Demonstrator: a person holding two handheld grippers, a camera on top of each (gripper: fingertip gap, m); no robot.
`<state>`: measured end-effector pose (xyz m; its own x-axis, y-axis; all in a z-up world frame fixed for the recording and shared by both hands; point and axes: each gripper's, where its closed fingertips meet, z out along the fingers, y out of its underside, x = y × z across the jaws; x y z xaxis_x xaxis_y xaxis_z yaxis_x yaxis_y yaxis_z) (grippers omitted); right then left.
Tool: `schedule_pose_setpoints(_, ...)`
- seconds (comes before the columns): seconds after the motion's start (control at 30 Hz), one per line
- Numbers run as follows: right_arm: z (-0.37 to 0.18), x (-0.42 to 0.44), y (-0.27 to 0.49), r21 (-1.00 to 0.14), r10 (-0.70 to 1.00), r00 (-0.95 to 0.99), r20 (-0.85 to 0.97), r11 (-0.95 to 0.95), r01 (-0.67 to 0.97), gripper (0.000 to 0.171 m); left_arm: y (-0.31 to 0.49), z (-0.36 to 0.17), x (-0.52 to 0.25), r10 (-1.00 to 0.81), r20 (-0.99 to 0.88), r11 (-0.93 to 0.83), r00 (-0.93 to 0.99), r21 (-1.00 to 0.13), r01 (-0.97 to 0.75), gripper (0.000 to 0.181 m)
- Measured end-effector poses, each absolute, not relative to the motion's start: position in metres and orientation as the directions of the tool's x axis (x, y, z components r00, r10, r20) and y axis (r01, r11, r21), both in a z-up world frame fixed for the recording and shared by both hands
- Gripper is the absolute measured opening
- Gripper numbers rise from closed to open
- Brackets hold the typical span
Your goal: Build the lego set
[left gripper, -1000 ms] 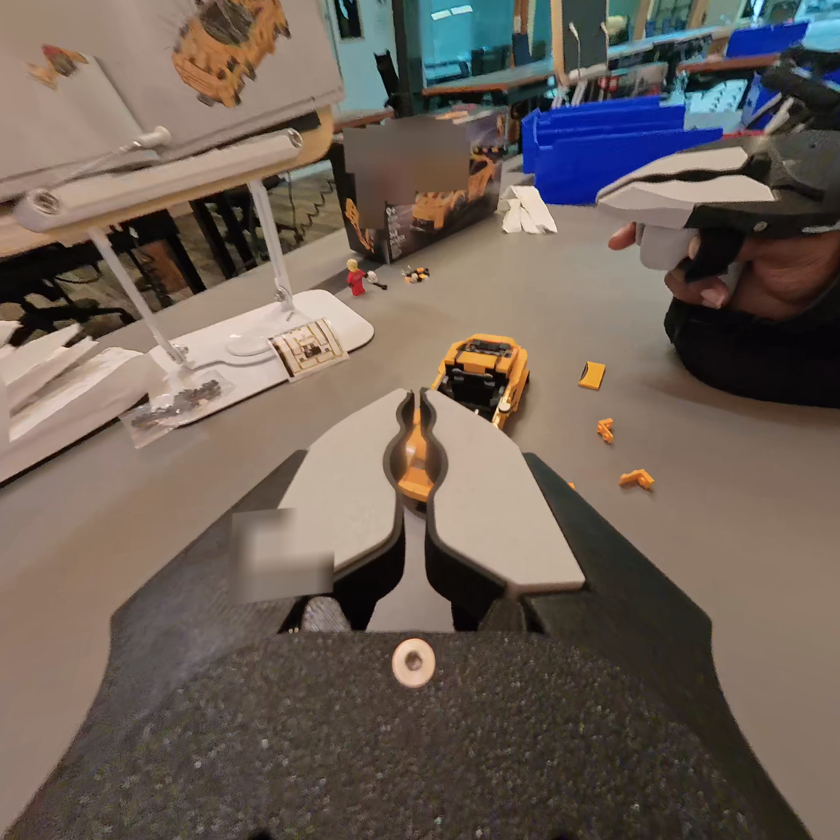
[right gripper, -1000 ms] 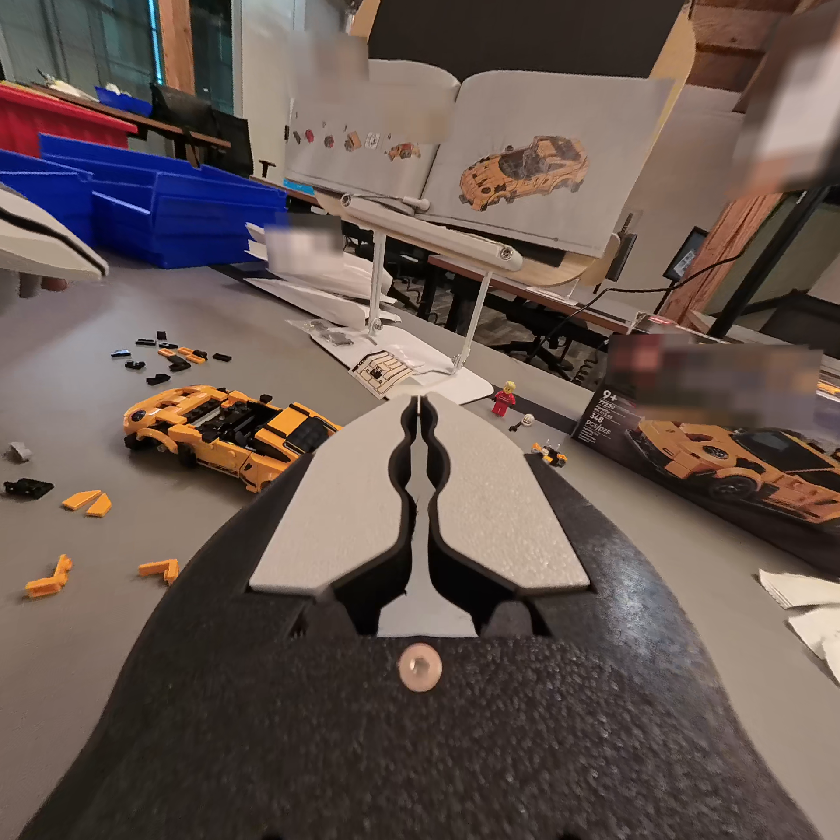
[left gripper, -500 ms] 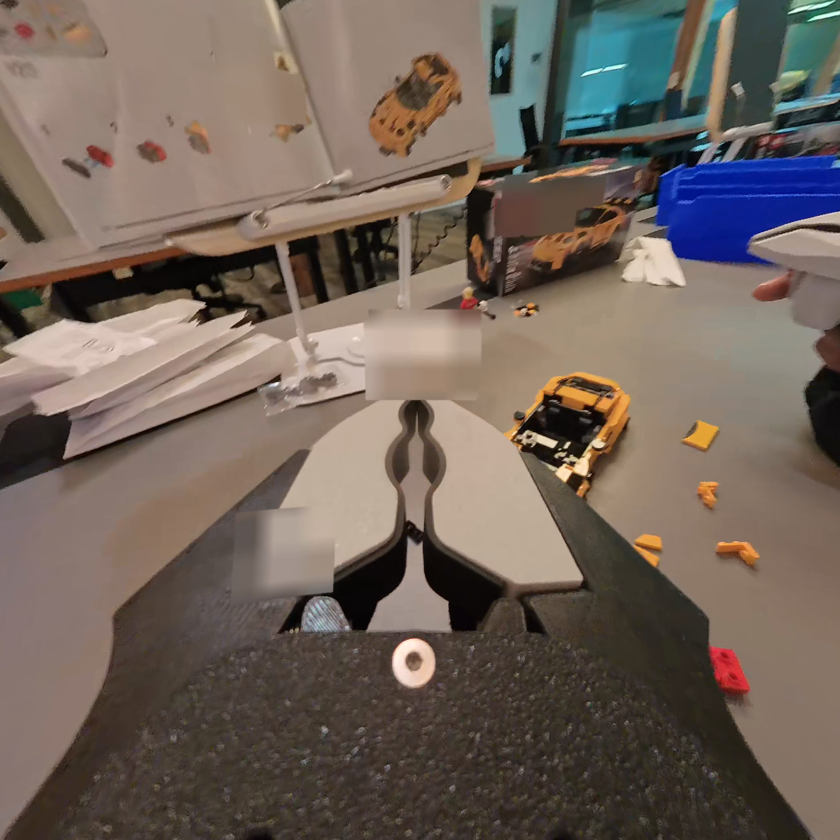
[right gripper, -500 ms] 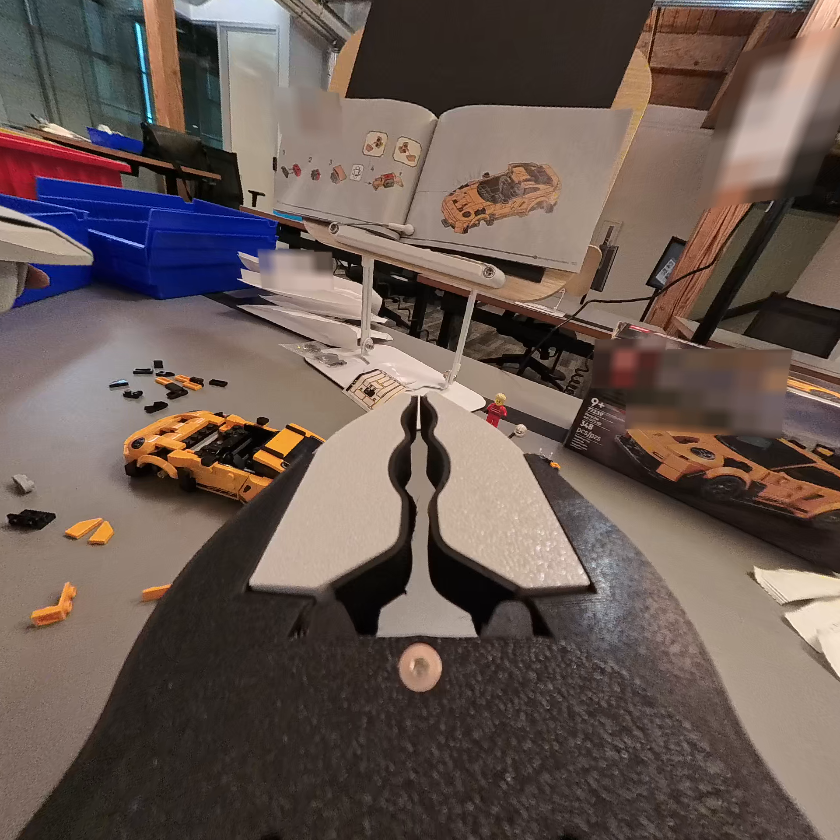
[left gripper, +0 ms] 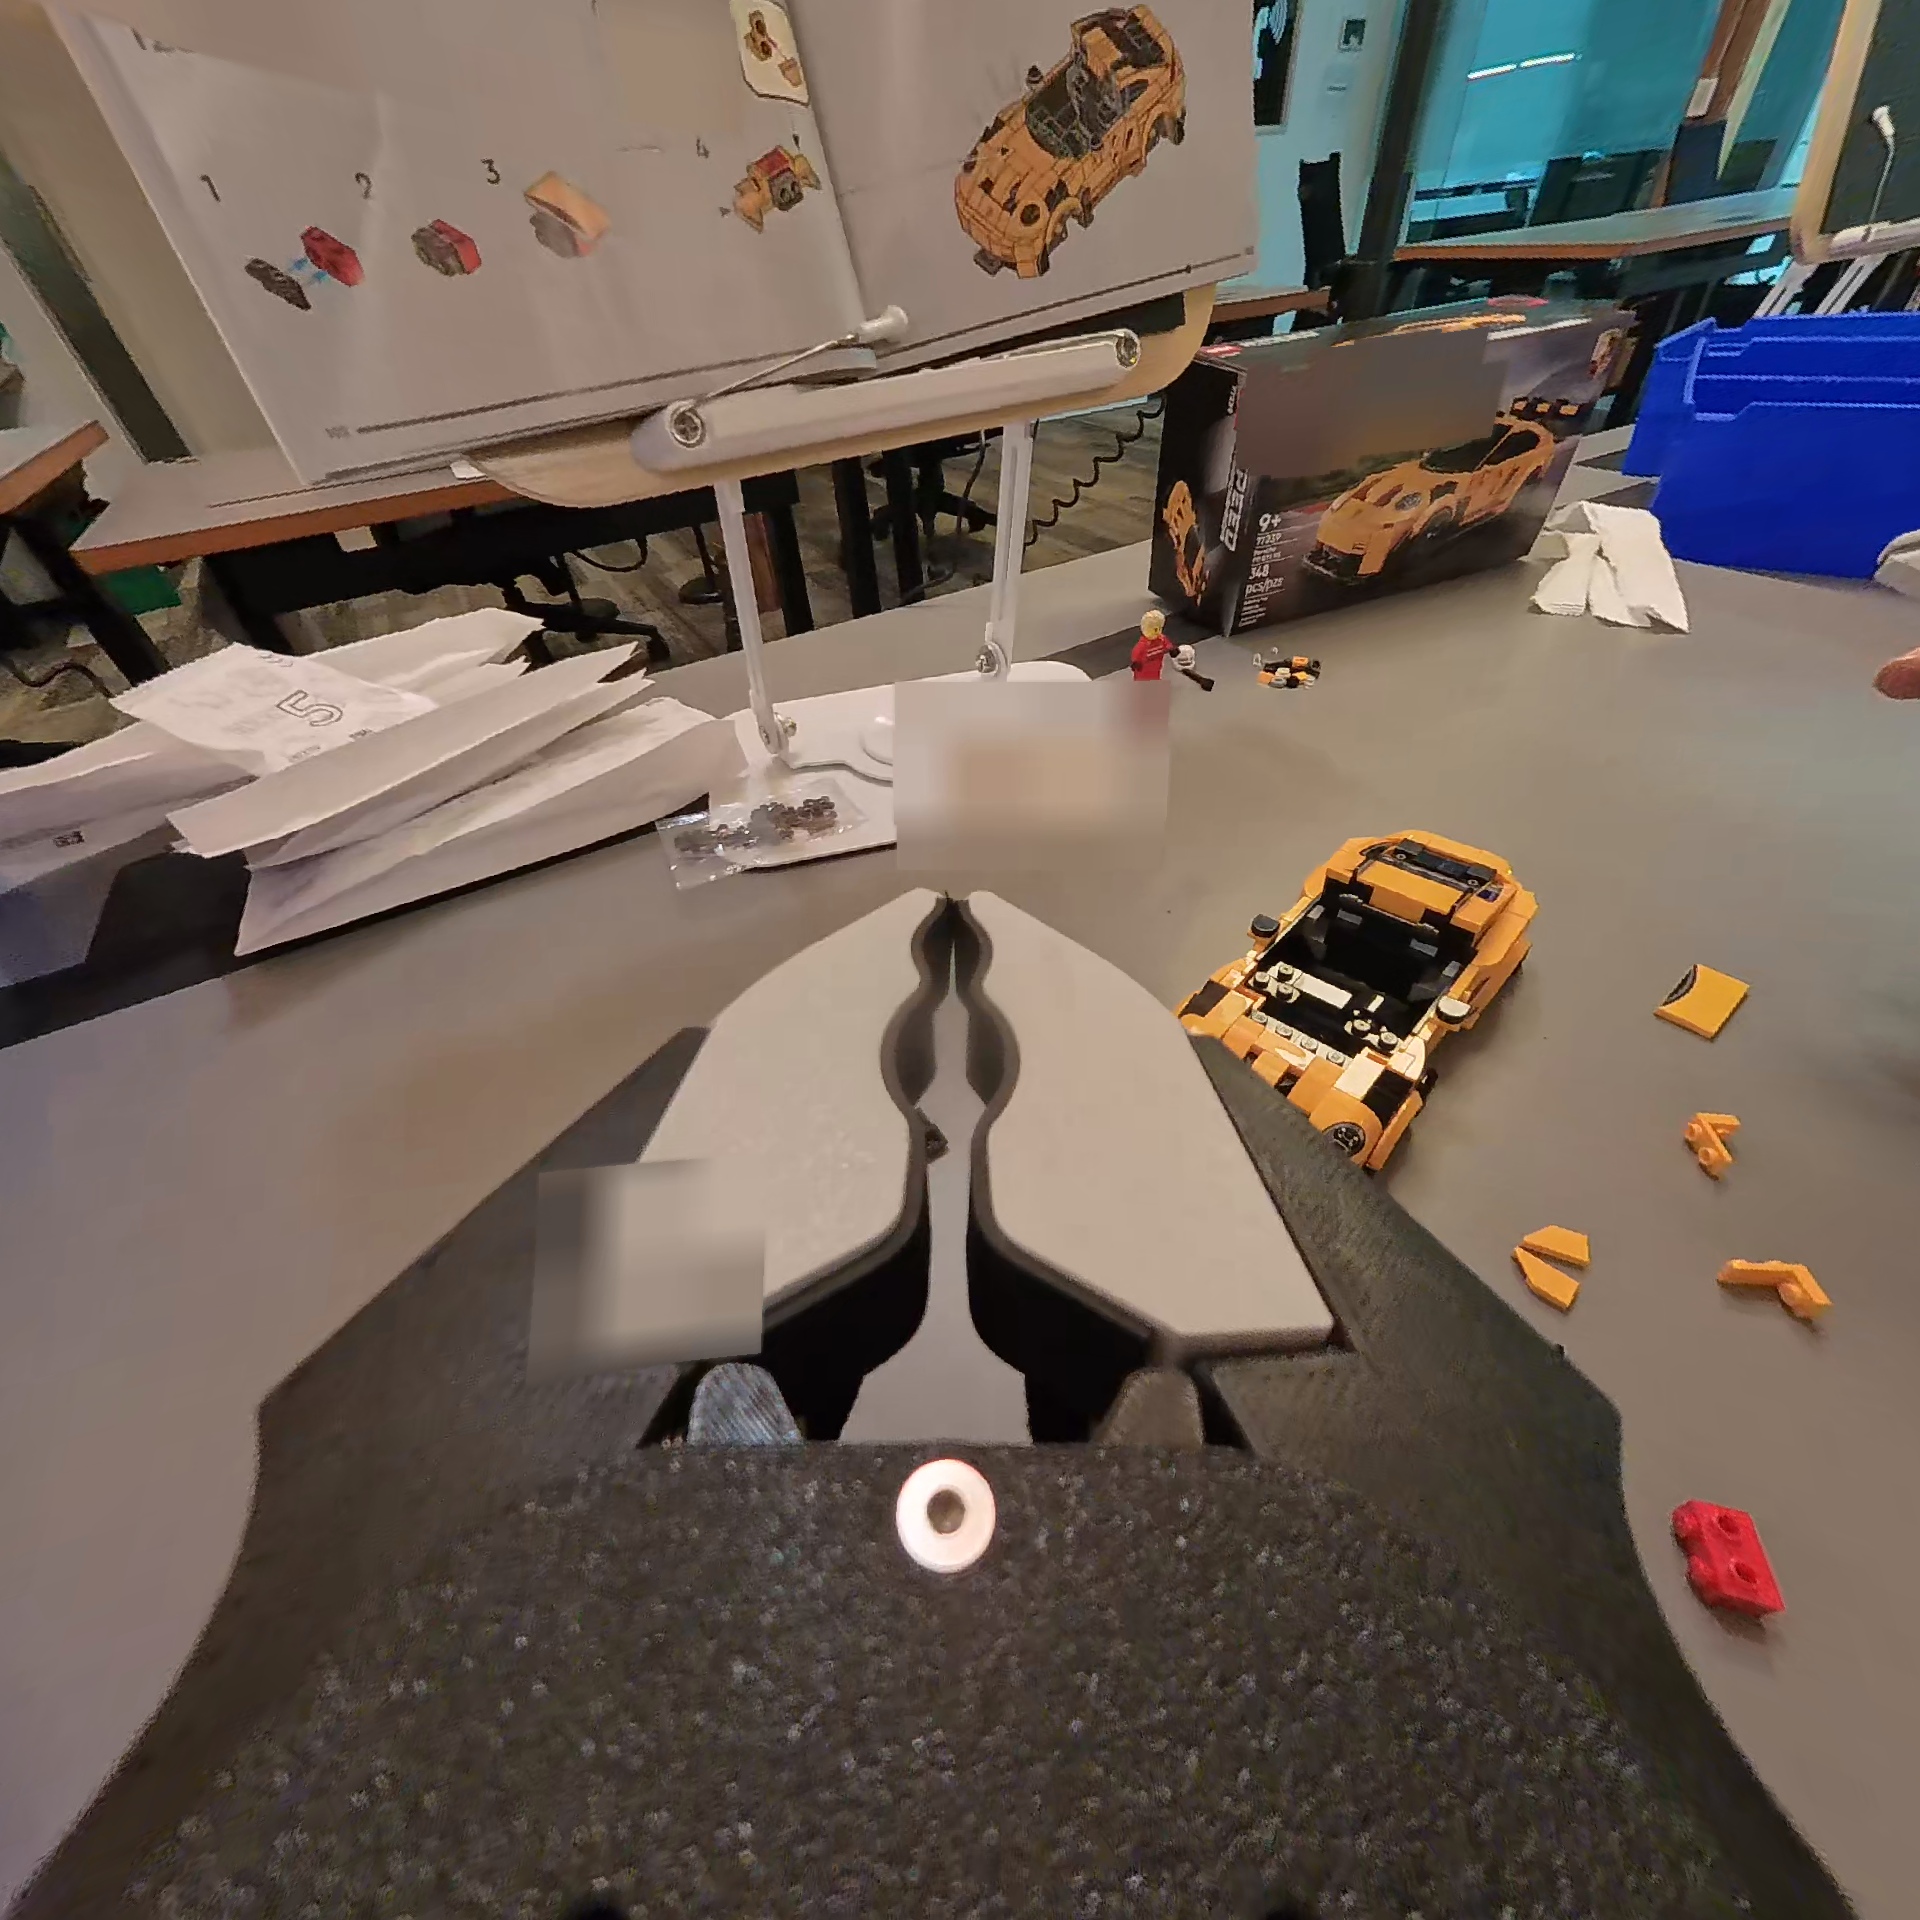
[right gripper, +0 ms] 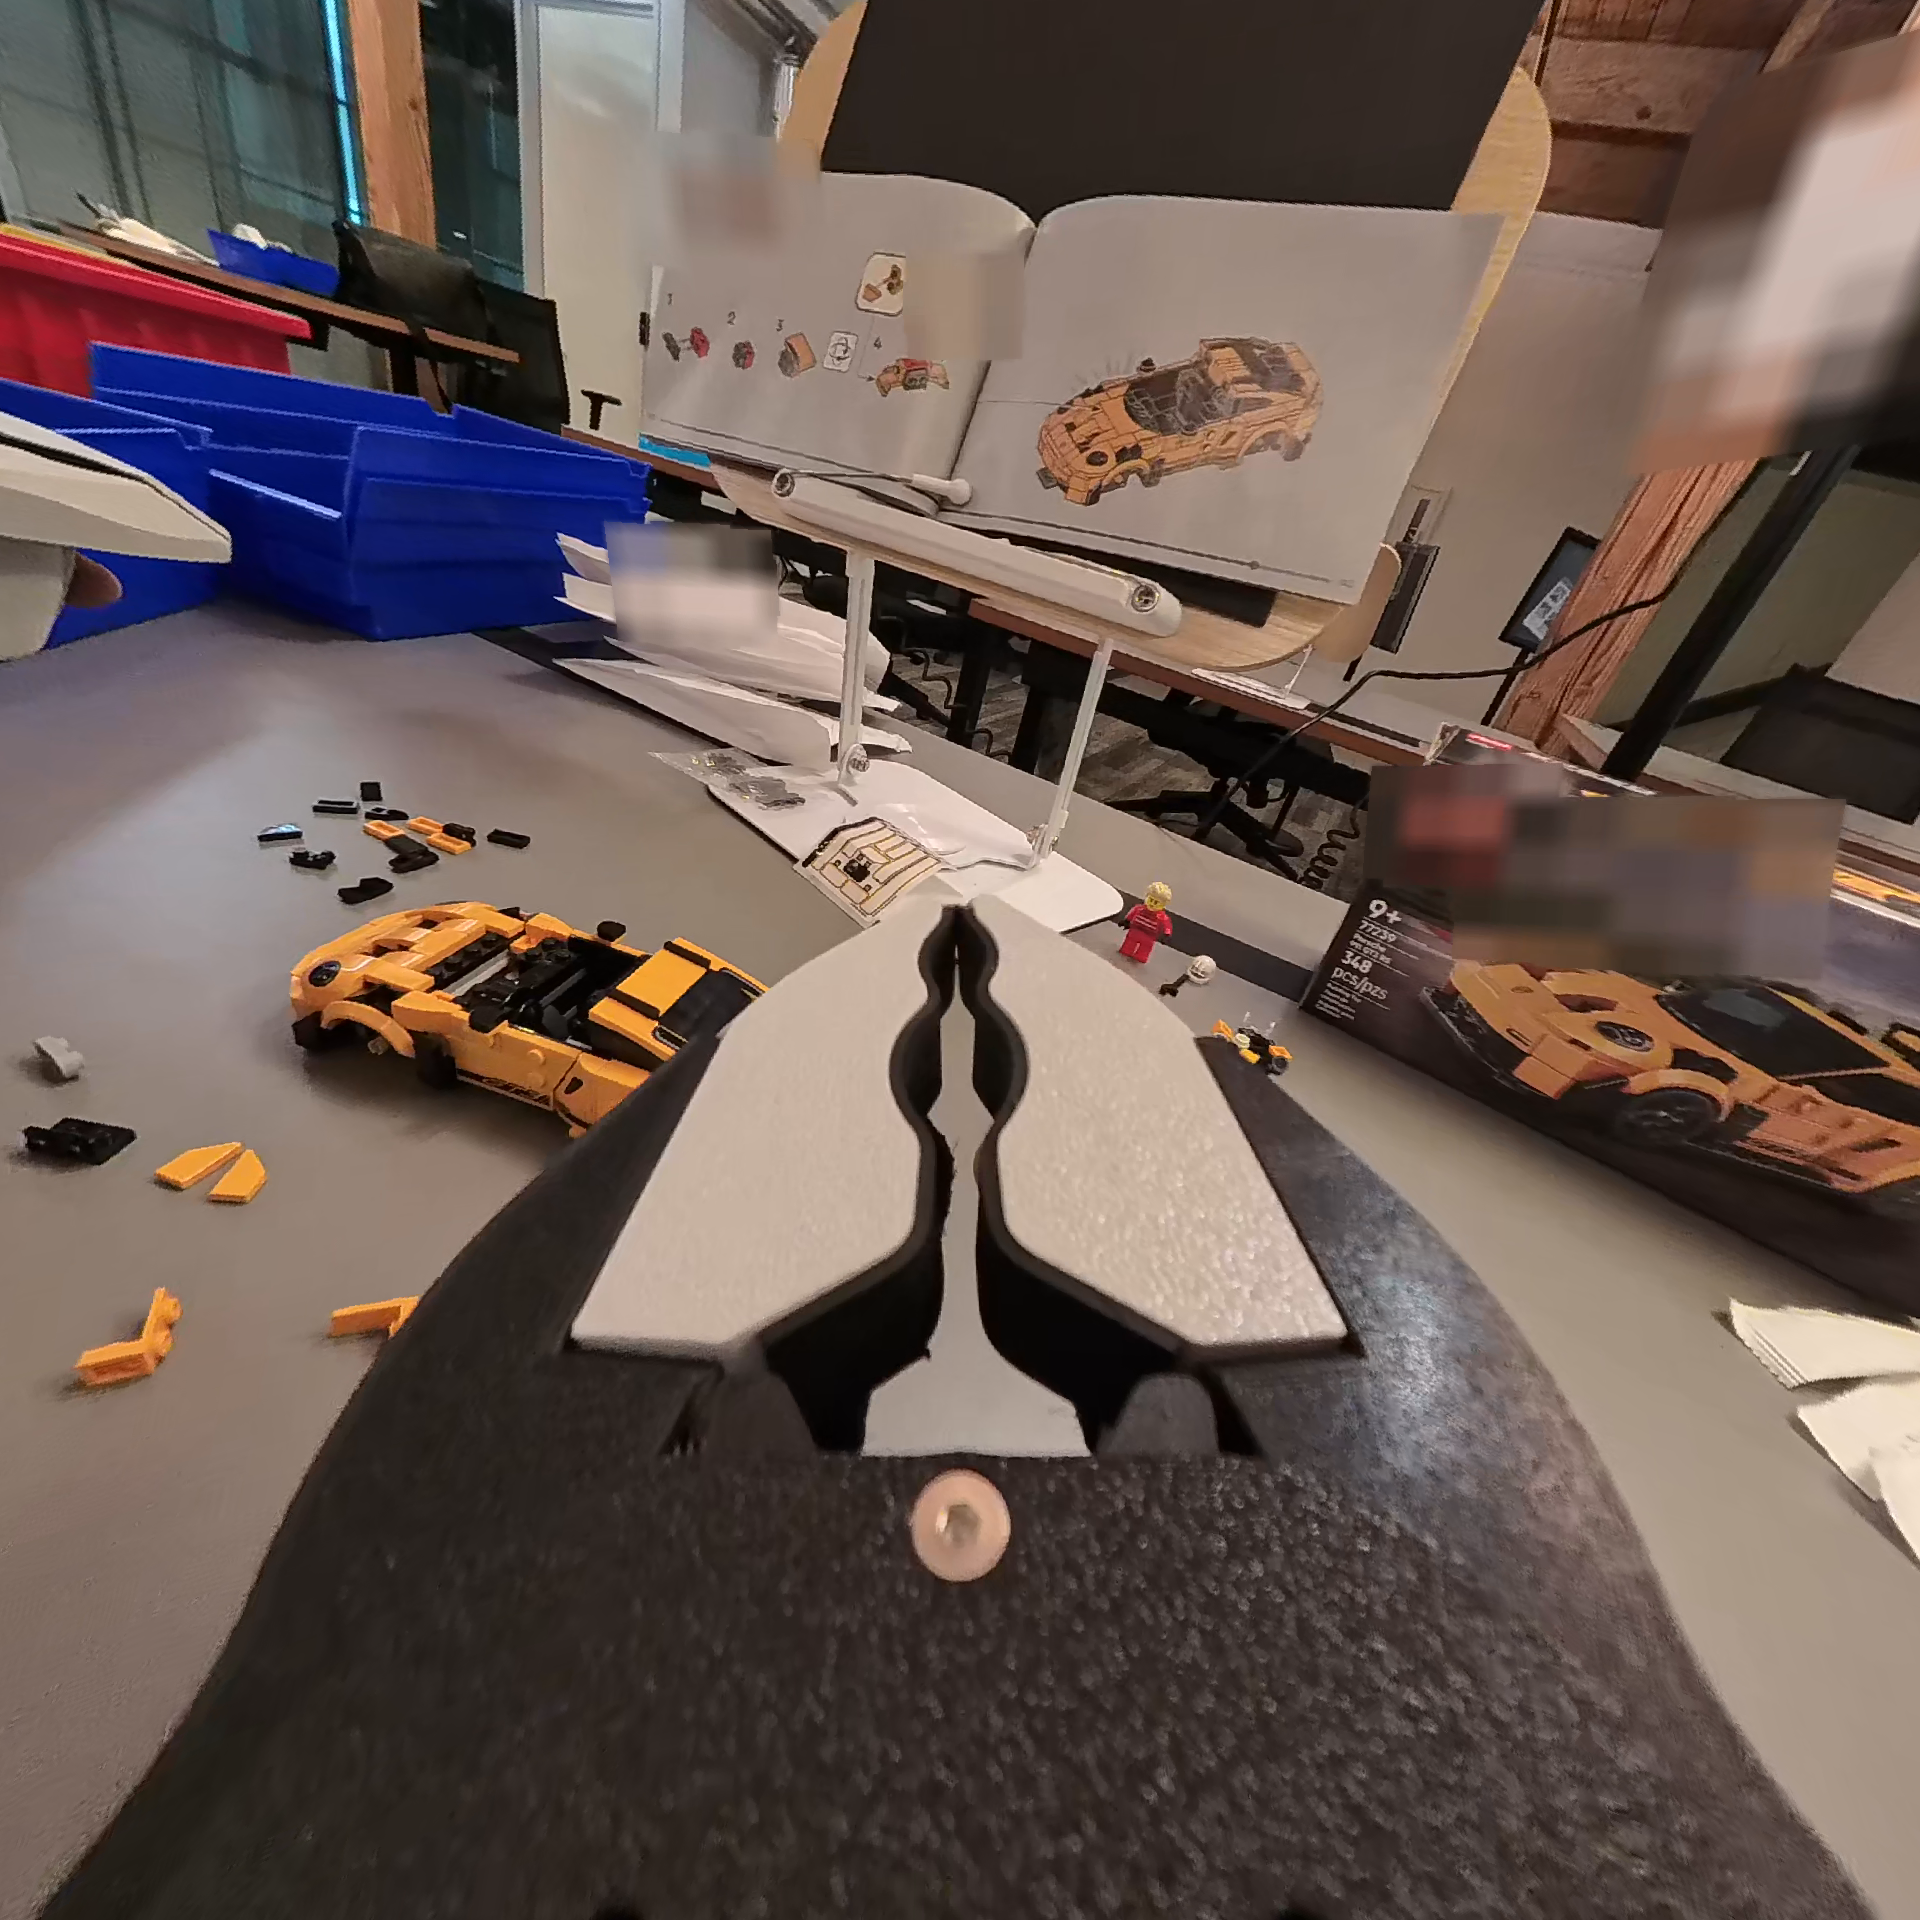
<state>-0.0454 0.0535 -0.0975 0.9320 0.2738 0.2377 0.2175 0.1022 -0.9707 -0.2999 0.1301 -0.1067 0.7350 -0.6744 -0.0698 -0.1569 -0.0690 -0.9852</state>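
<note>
Studded orange car [left gripper: 1361, 997] sits beside flat wedge tiles [left gripper: 1553, 1262].

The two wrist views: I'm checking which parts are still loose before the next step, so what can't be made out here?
- Orange car: left wrist view, its near corner is behind the left gripper.
- Orange bracket: right wrist view, partly behind the right gripper.
- Clear bag: the dark bits inside are too small to identify.
- Box: its top is blurred over.
- Hand: cut off by the right edge.
</note>
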Motion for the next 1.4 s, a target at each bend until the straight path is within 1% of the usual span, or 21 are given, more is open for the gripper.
schedule_pose_setpoints(0.1,-0.098,-0.048,0.053,-0.967,0.285,0.924,0.254,0.104,0.233,0.000,0.128,-0.107,-0.297,-0.689,-0.088,-0.060,0.719,-0.982,-0.178,0.000)
schedule_pose_setpoints(0.17,-0.098,-0.051,0.052,-0.964,0.295,0.918,0.264,0.109,0.242,0.000,0.123,-0.109,-0.290,-0.728,-0.113,-0.044,0.676,-0.976,-0.211,0.000)
schedule_pose_setpoints(0.2,-0.098,-0.052,0.051,-0.963,0.299,0.916,0.269,0.113,0.246,0.000,0.117,-0.111,-0.285,-0.765,-0.138,-0.028,0.629,-0.969,-0.246,0.000)
schedule_pose_setpoints(0.27,-0.096,-0.053,0.050,-0.961,0.302,0.913,0.274,0.123,0.248,0.000,0.099,-0.126,-0.271,-0.863,-0.171,-0.007,0.476,-0.937,-0.349,0.000)
schedule_pose_setpoints(0.37,-0.097,-0.057,0.049,-0.968,0.331,0.911,0.248,0.110,0.224,0.000,0.061,-0.150,-0.255,-0.968,-0.123,0.010,0.217,-0.889,-0.459,0.006)
schedule_pose_setpoints(0.43,-0.096,-0.059,0.048,-0.968,0.338,0.907,0.249,0.121,0.221,0.000,0.048,-0.168,-0.252,-0.983,-0.137,0.049,0.123,-0.839,-0.541,0.011)
schedule_pose_setpoints(0.5,-0.097,-0.060,0.047,-0.966,0.345,0.903,0.256,0.118,0.229,0.000,0.038,-0.189,-0.254,-0.993,-0.098,0.040,0.058,-0.777,-0.629,0.015)
schedule_pose_setpoints(0.53,-0.097,-0.060,0.047,-0.964,0.346,0.900,0.266,0.120,0.239,0.000,0.036,-0.196,-0.255,-0.995,-0.091,0.038,0.047,-0.752,-0.658,0.018)
schedule_pose_setpoints(0.87,-0.111,-0.077,0.043,-0.926,0.409,0.832,0.374,0.116,0.359,0.000,0.026,-0.226,-0.264,-0.997,-0.072,0.054,-0.011,-0.630,-0.775,0.018)
schedule_pose_setpoints(0.93,-0.114,-0.078,0.044,-0.924,0.414,0.828,0.378,0.107,0.368,0.000,0.024,-0.227,-0.265,-0.997,-0.071,0.061,-0.021,-0.622,-0.781,0.013)
schedule_pose_setpoints(1.0,-0.115,-0.078,0.044,-0.922,0.418,0.825,0.380,0.102,0.373,0.000,0.024,-0.228,-0.265,-0.997,-0.077,0.070,-0.029,-0.618,-0.783,0.005)
schedule_pose_setpoints(1.13,-0.117,-0.080,0.044,-0.919,0.425,0.819,0.386,0.097,0.382,0.000,0.040,-0.227,-0.268,-0.987,-0.154,0.066,0.034,-0.603,-0.795,0.004)
schedule_pose_setpoints(1.17,-0.117,-0.080,0.044,-0.919,0.426,0.818,0.386,0.097,0.383,0.000,0.046,-0.226,-0.269,-0.982,-0.178,0.061,0.060,-0.603,-0.795,0.004)
schedule_pose_setpoints(1.27,-0.118,-0.081,0.043,-0.918,0.434,0.814,0.386,0.096,0.384,0.000,0.056,-0.219,-0.269,-0.974,-0.196,0.035,0.117,-0.635,-0.772,0.020)
schedule_pose_setpoints(1.4,-0.121,-0.088,0.040,-0.919,0.472,0.796,0.380,0.096,0.382,0.000,0.051,-0.203,-0.265,-0.980,-0.151,0.019,0.127,-0.711,-0.703,0.021)
